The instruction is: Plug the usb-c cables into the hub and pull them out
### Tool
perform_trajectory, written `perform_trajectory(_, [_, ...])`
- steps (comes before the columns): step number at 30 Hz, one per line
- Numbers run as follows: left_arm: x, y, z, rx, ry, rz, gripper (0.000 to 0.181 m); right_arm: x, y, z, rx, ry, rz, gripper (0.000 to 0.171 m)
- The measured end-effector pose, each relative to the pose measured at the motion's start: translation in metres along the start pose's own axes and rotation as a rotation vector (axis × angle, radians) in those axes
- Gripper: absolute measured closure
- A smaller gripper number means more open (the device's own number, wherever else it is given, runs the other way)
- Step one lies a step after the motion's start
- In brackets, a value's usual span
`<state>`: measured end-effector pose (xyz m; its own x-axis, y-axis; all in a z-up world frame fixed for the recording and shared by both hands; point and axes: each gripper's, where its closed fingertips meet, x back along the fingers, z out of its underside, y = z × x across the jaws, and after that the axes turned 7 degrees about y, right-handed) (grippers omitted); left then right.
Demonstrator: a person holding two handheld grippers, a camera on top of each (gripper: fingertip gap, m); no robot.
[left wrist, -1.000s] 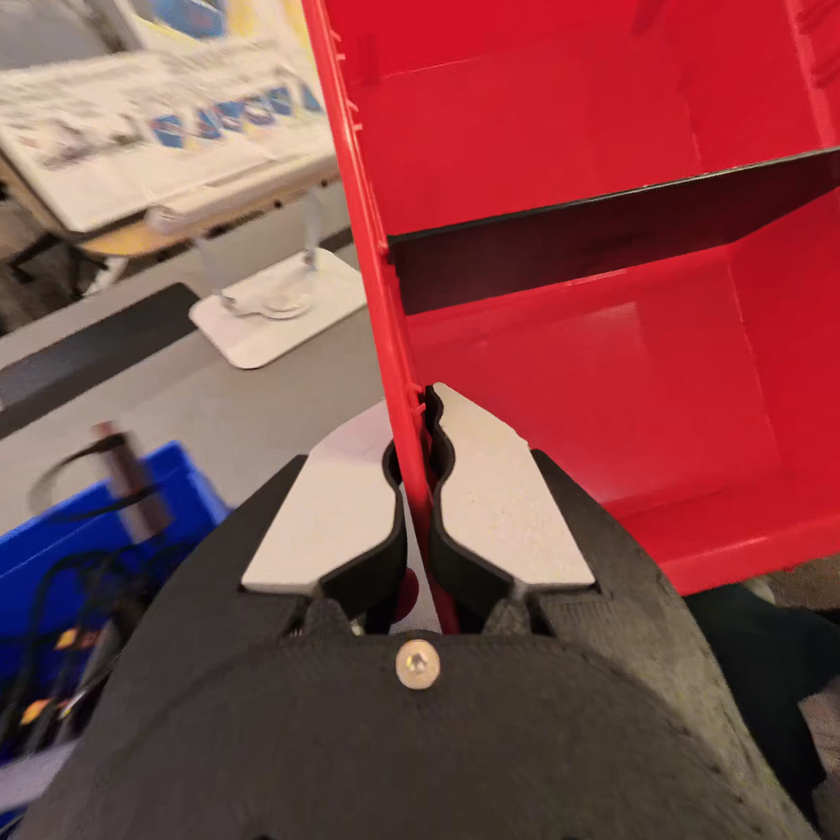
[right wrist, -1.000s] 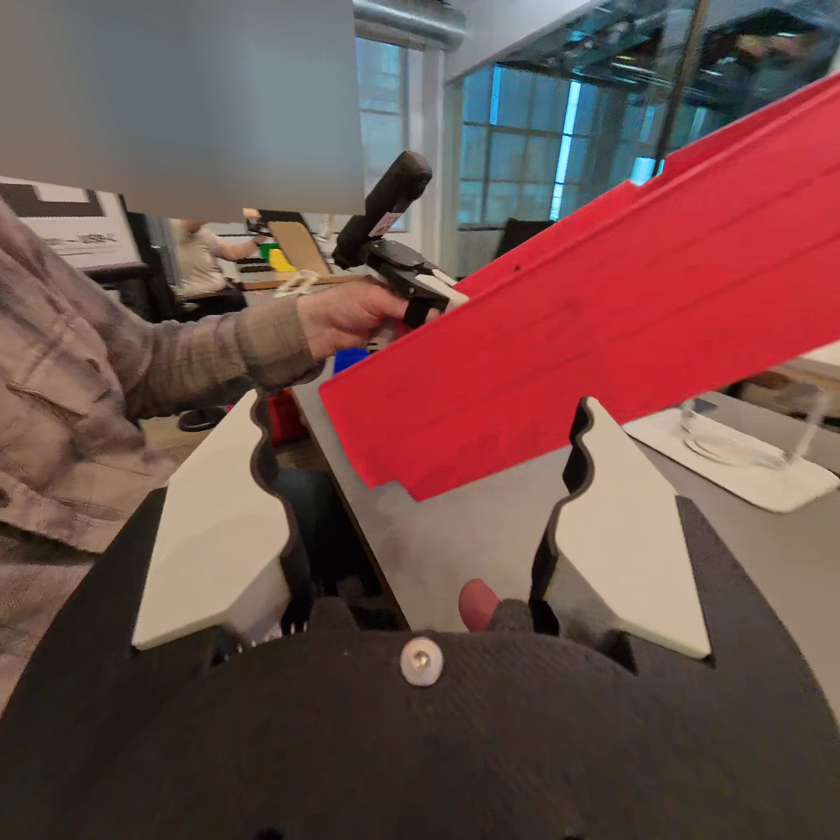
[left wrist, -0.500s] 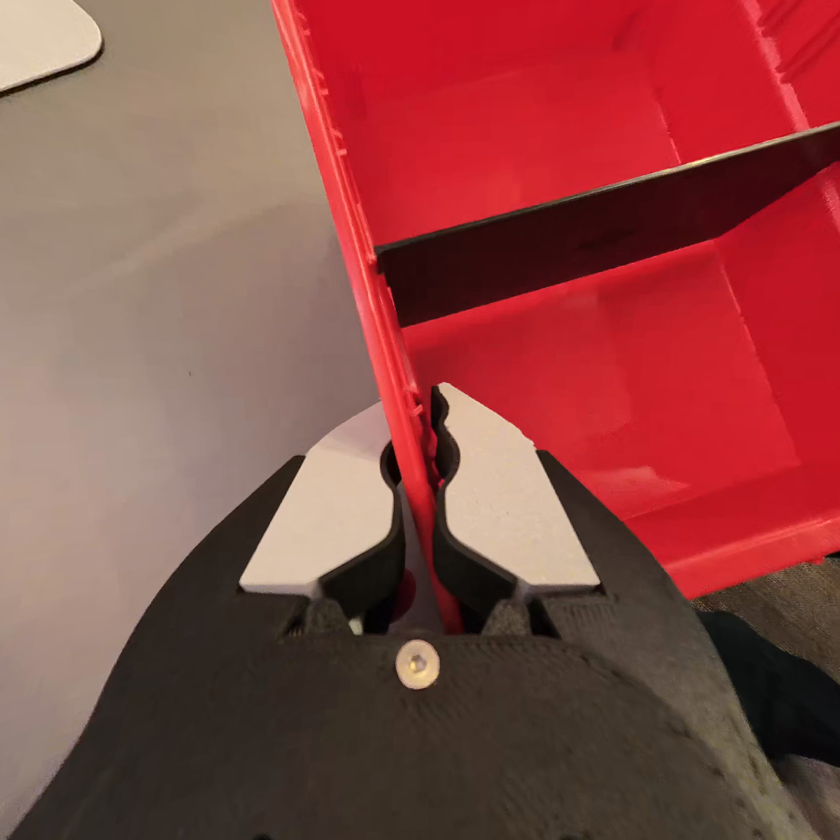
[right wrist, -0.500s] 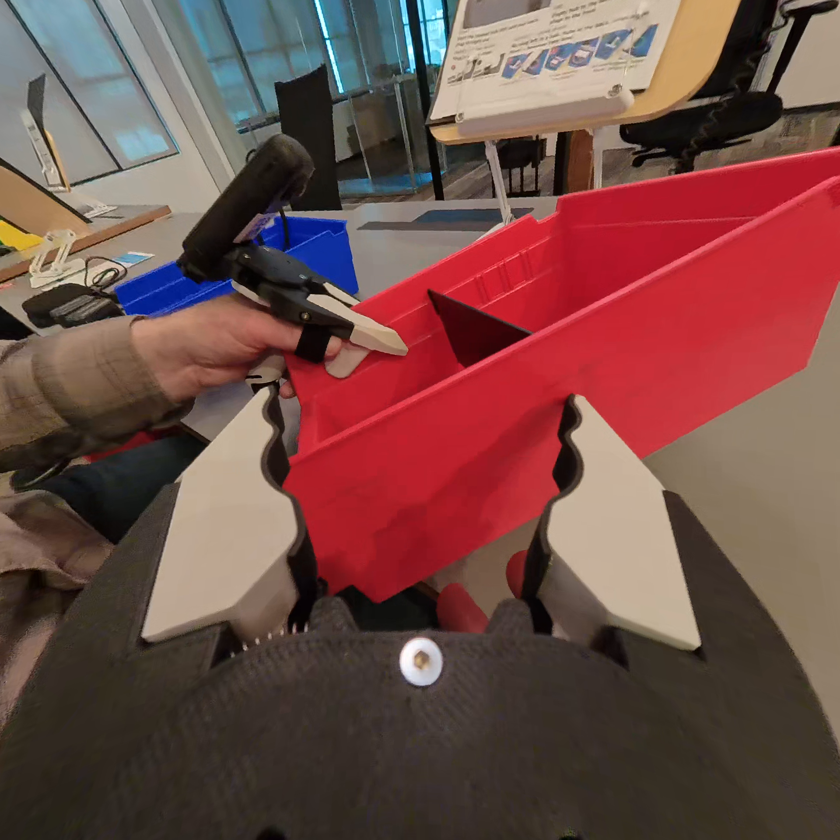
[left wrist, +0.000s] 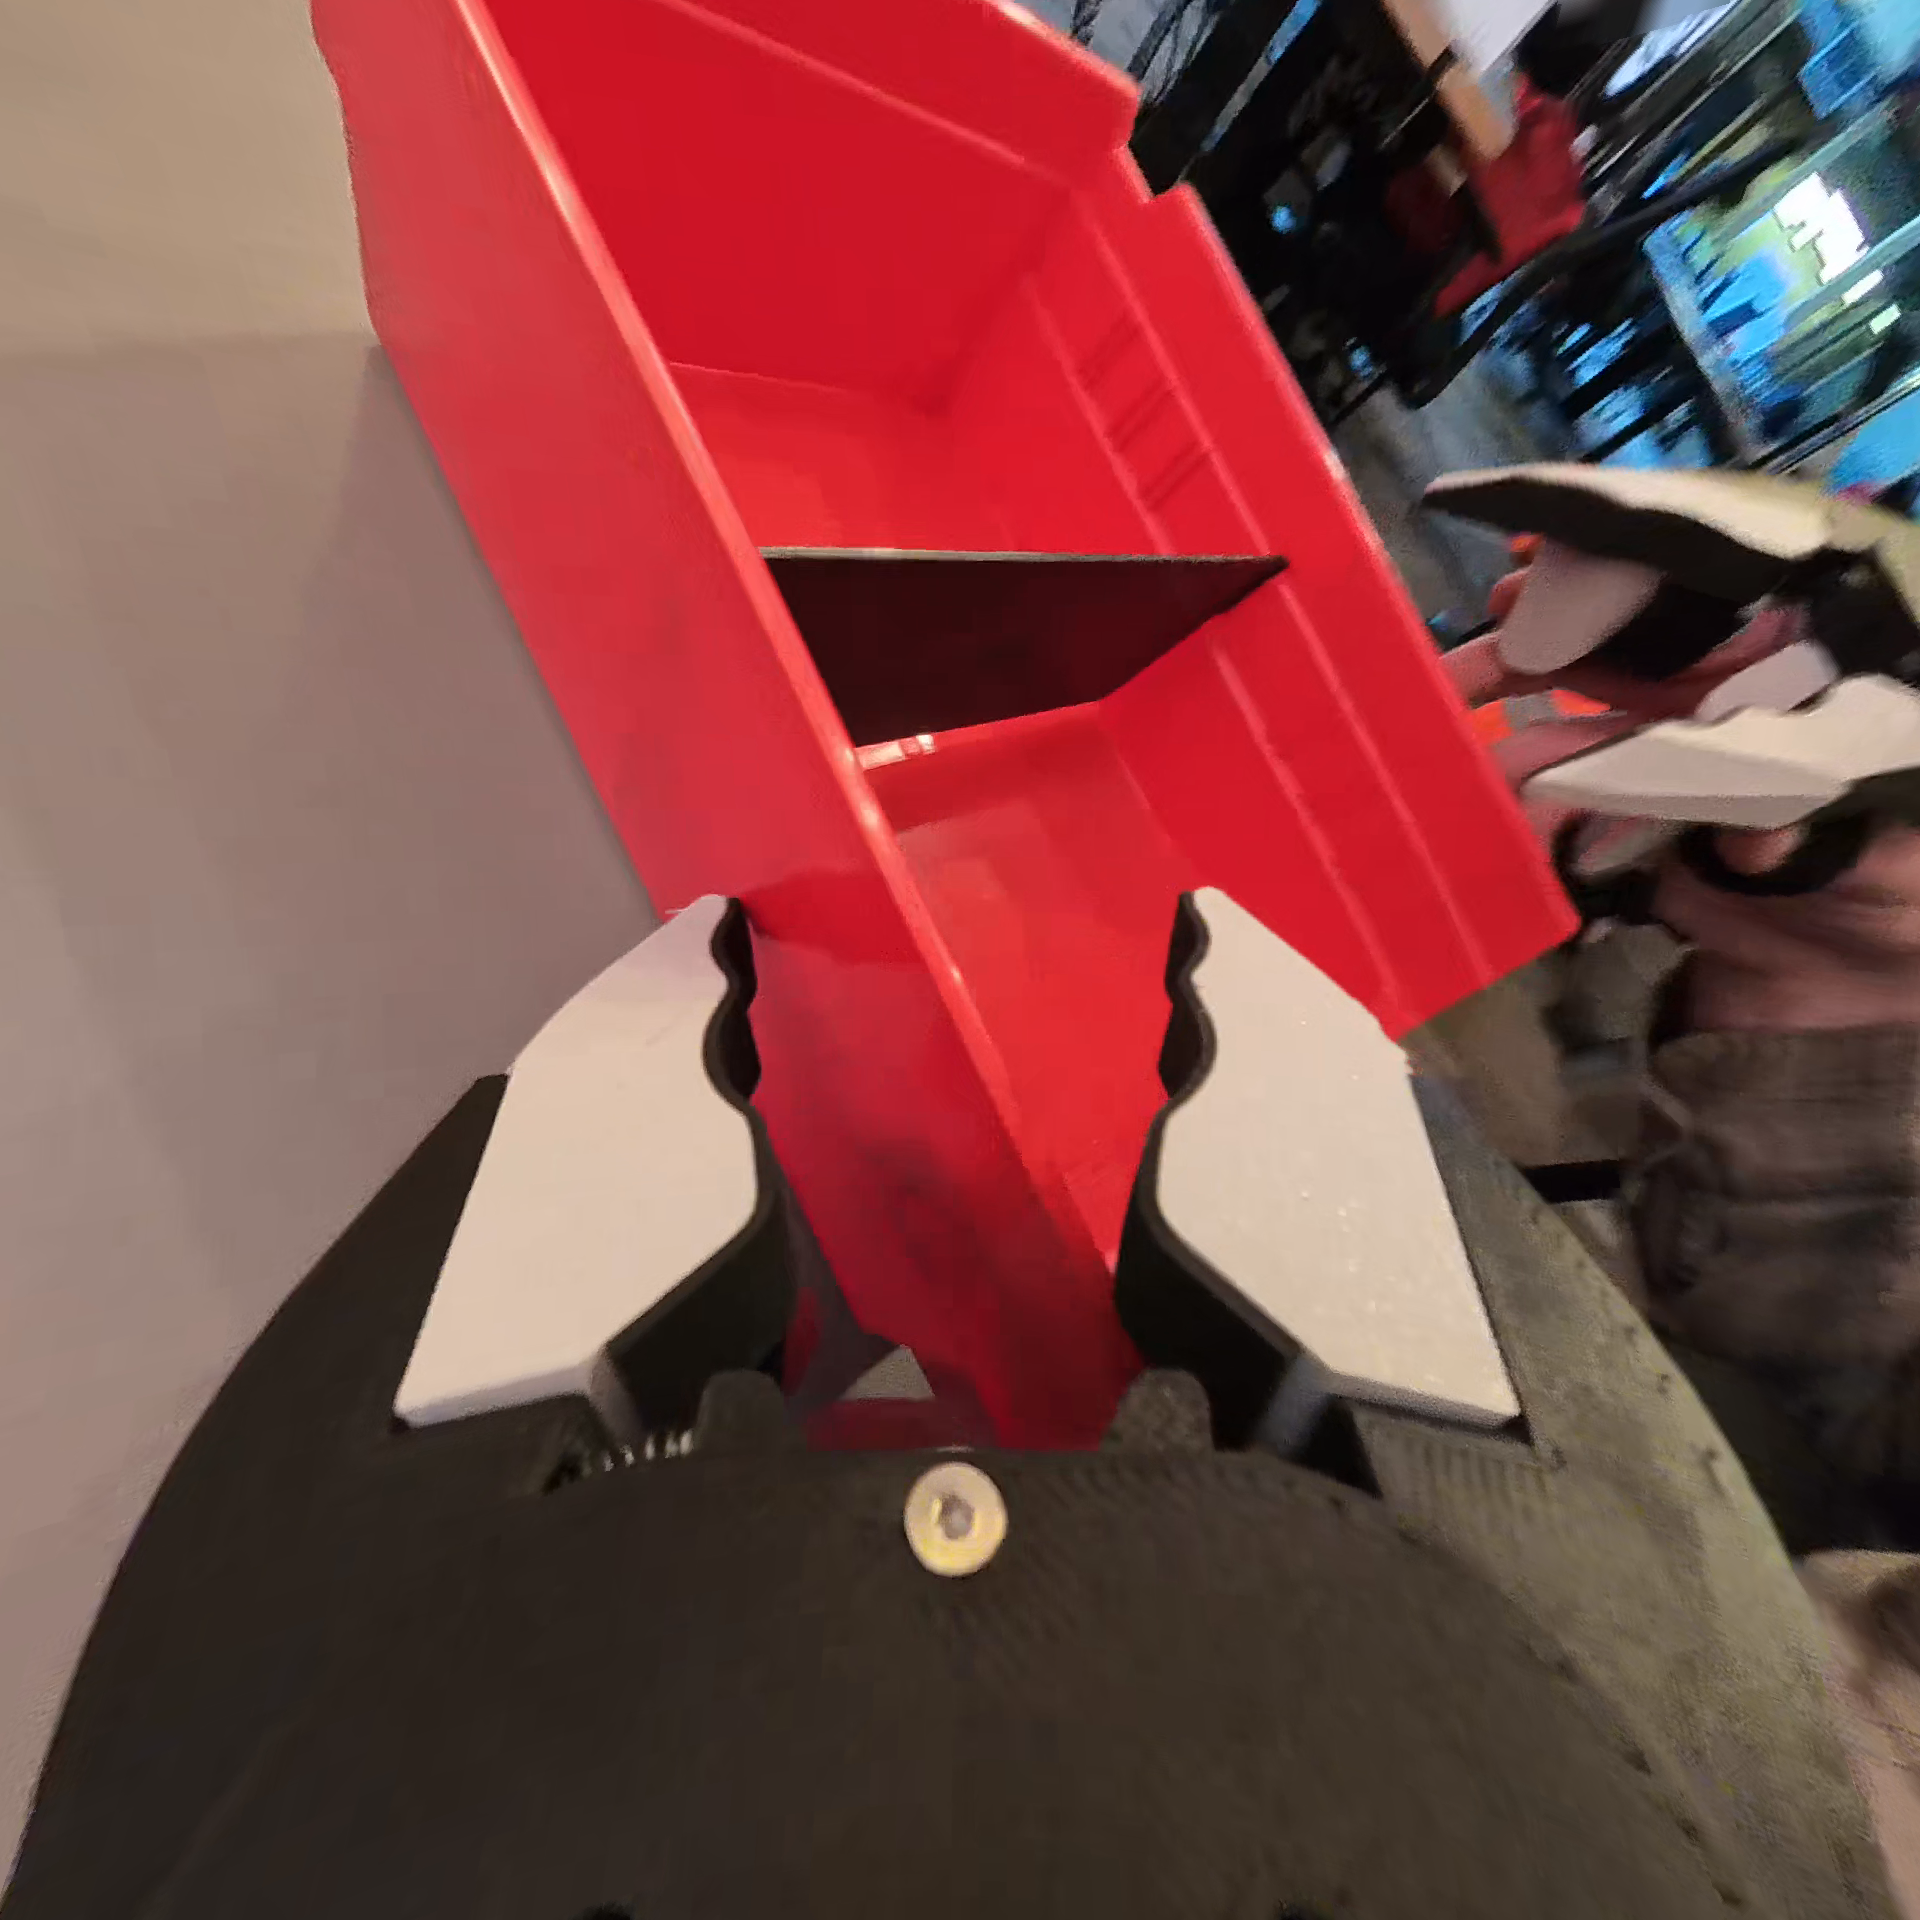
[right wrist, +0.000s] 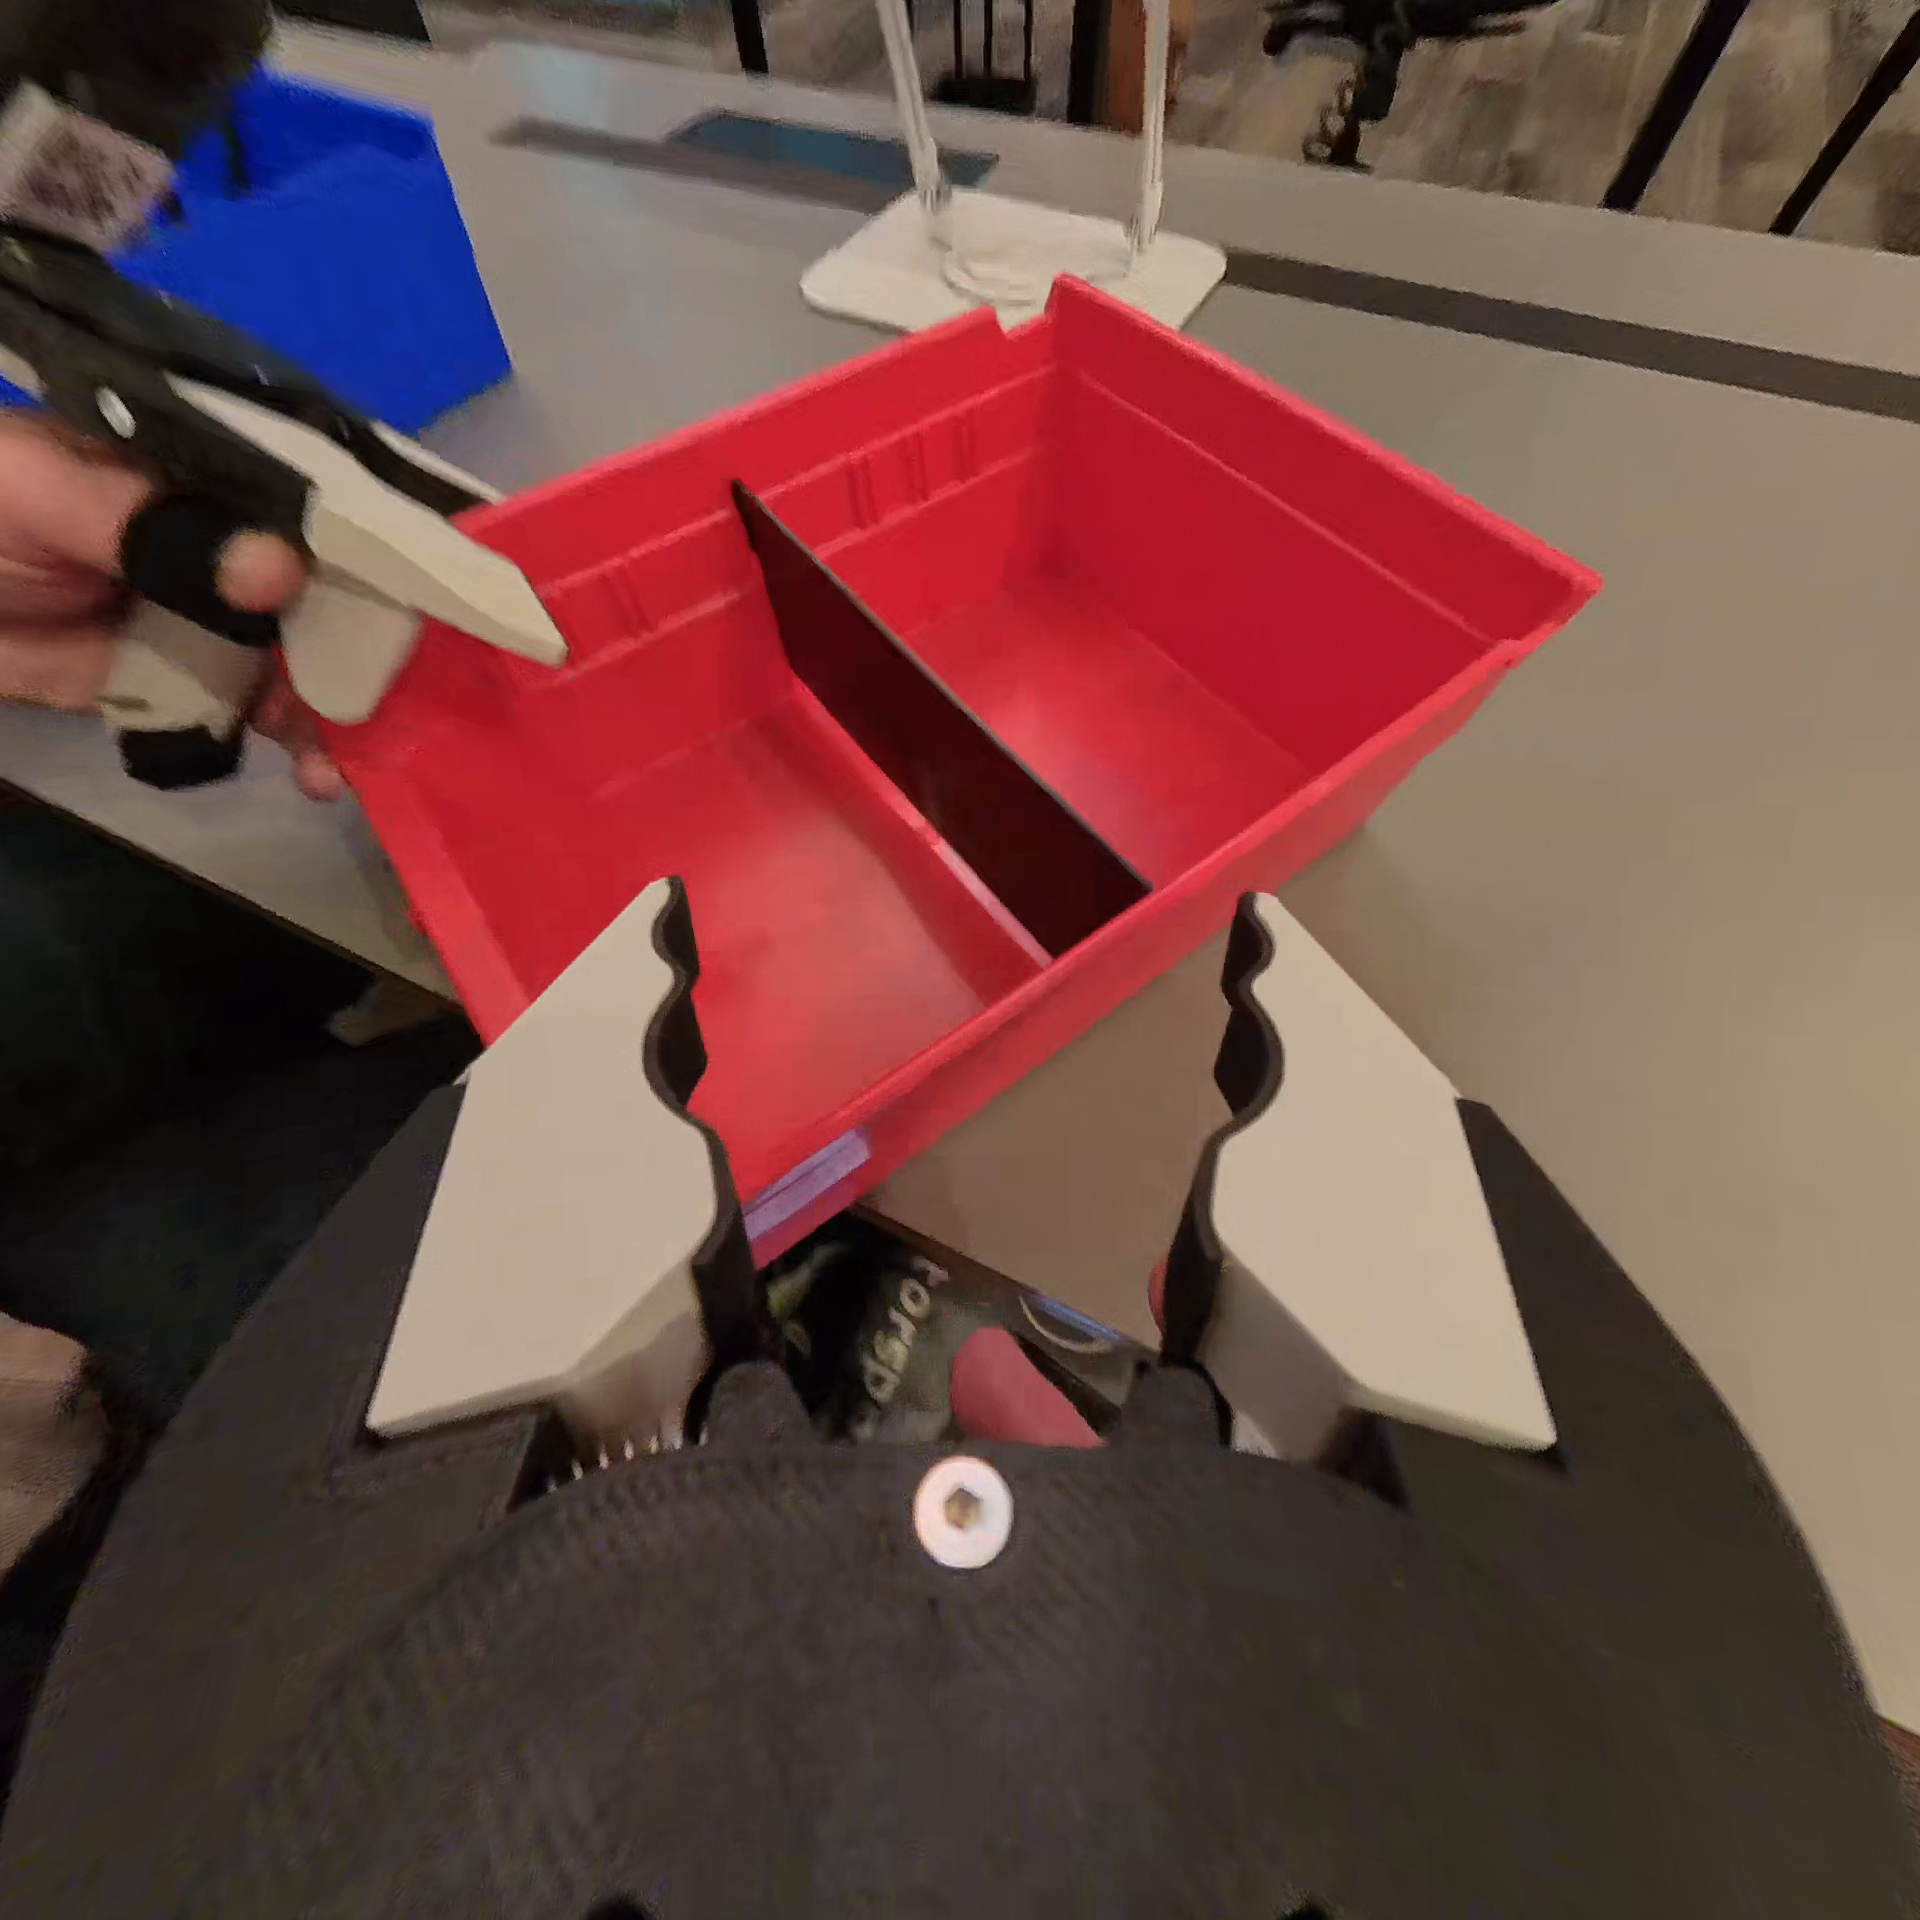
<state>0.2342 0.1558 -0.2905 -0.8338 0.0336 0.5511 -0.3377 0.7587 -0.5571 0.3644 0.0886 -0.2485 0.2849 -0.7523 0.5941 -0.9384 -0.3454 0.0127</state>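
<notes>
An empty red bin with a black divider sits on the grey table, and its near corner overhangs the table's edge. My left gripper is open, and the red bin's side wall passes between its spread jaws. In the right wrist view the left gripper sits at the bin's left wall. My right gripper is open and empty just in front of the bin's near wall. It also shows in the left wrist view. No USB-C cable or hub is in view.
A blue bin stands at the table's far left. A white stand base sits behind the red bin. A person's hand holds the left gripper. The table edge and a dark drop lie below the bin's near corner.
The left gripper was shut on the bin's wall and has opened. The bin was held tilted in the air and now rests on the table. The right view has swung down over it.
</notes>
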Motion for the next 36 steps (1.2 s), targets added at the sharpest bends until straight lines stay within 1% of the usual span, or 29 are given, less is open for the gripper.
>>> perform_trajectory(1, [0.001,-0.003,0.000,0.022,-0.012,0.028,0.104,-0.002,0.001,0.005,0.026,0.037,0.017,0.071])
perform_trajectory(3, [0.003,-0.005,0.001,0.020,-0.021,0.041,0.102,-0.001,-0.006,0.007,0.047,0.055,0.075,0.076])
perform_trajectory(5, [0.009,-0.008,0.003,0.015,-0.025,0.045,0.106,-0.003,-0.019,0.016,0.084,0.108,0.159,0.092])
perform_trajectory(8, [0.026,-0.018,-0.004,-0.025,-0.070,0.050,0.111,-0.003,-0.020,0.014,0.099,0.112,0.175,0.095])
perform_trajectory(11, [0.050,-0.029,-0.012,-0.087,-0.101,0.048,0.112,0.003,-0.015,-0.002,0.141,0.060,0.217,0.094])
perform_trajectory(13, [0.075,-0.032,-0.021,-0.141,-0.148,0.014,0.115,0.008,-0.011,-0.007,0.175,0.057,0.237,0.087])
perform_trajectory(14, [0.090,-0.033,-0.024,-0.173,-0.163,-0.010,0.116,0.009,-0.006,-0.007,0.180,0.059,0.217,0.080])
perform_trajectory(16, [0.123,-0.026,-0.028,-0.227,-0.195,-0.105,0.117,0.009,0.013,-0.006,0.159,0.057,0.111,0.066])
perform_trajectory(17, [0.141,-0.019,-0.029,-0.252,-0.209,-0.169,0.117,0.008,0.019,-0.004,0.155,0.060,0.091,0.064])
perform_trajectory(19, [0.182,0.003,-0.028,-0.274,-0.231,-0.319,0.116,0.002,0.017,0.004,0.170,0.087,0.135,0.065])
perform_trajectory(21, [0.227,0.036,-0.022,-0.268,-0.250,-0.502,0.114,-0.009,0.013,0.018,0.175,0.134,0.170,0.064])
perform_trajectory(23, [0.274,0.076,-0.007,-0.244,-0.245,-0.708,0.112,-0.020,0.012,0.027,0.179,0.161,0.189,0.073])
perform_trajectory(25, [0.319,0.114,0.015,-0.206,-0.209,-0.892,0.109,-0.026,0.004,0.031,0.217,0.185,0.262,0.073])
perform_trajectory(26, [0.338,0.133,0.030,-0.185,-0.172,-0.976,0.106,-0.028,-0.002,0.032,0.232,0.189,0.301,0.076])
perform_trajectory(28, [0.371,0.169,0.063,-0.134,-0.076,-1.116,0.099,-0.028,-0.014,0.028,0.238,0.182,0.357,0.091])
perform_trajectory(30, [0.400,0.198,0.091,-0.103,-0.003,-1.242,0.098,-0.028,-0.026,0.027,0.238,0.179,0.391,0.103])
perform_trajectory(31, [0.411,0.210,0.103,-0.080,0.015,-1.278,0.098,-0.028,-0.031,0.026,0.240,0.179,0.405,0.108])
perform_trajectory(33, [0.414,0.229,0.127,0.001,0.052,-1.247,0.103,-0.029,-0.040,0.024,0.247,0.170,0.434,0.117])
perform_trajectory(35, [0.409,0.243,0.144,0.060,0.088,-1.195,0.114,-0.029,-0.050,0.023,0.258,0.165,0.467,0.126])
perform_trajectory(36, [0.407,0.247,0.151,0.073,0.115,-1.178,0.122,-0.029,-0.054,0.021,0.259,0.158,0.478,0.130])
